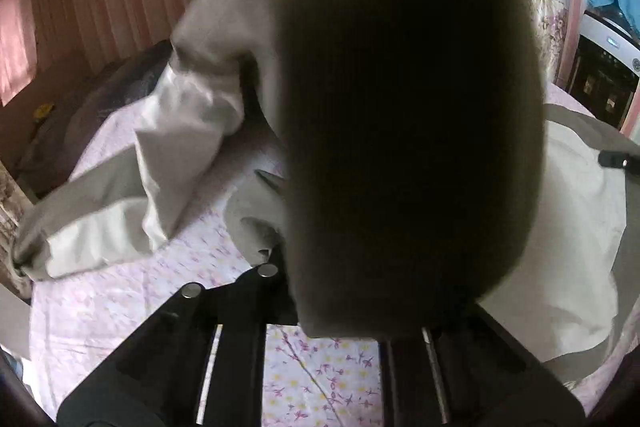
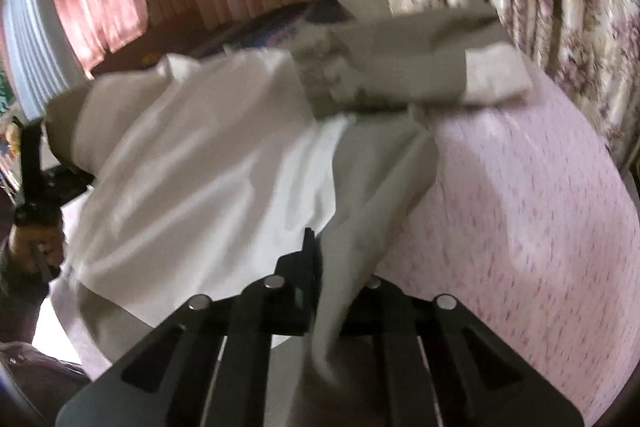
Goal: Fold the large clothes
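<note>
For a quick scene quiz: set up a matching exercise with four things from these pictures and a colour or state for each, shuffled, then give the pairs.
Things:
1. garment
2. bedsheet
3. right gripper
4. curtain

States:
A. pink, hanging at the far window
B. pale lilac with small flowers, spread under everything
C. shut on a fold of cloth
D. grey and white, lying crumpled across the bed

Pairs: 1-D, 2-B, 3-C, 4-A
</note>
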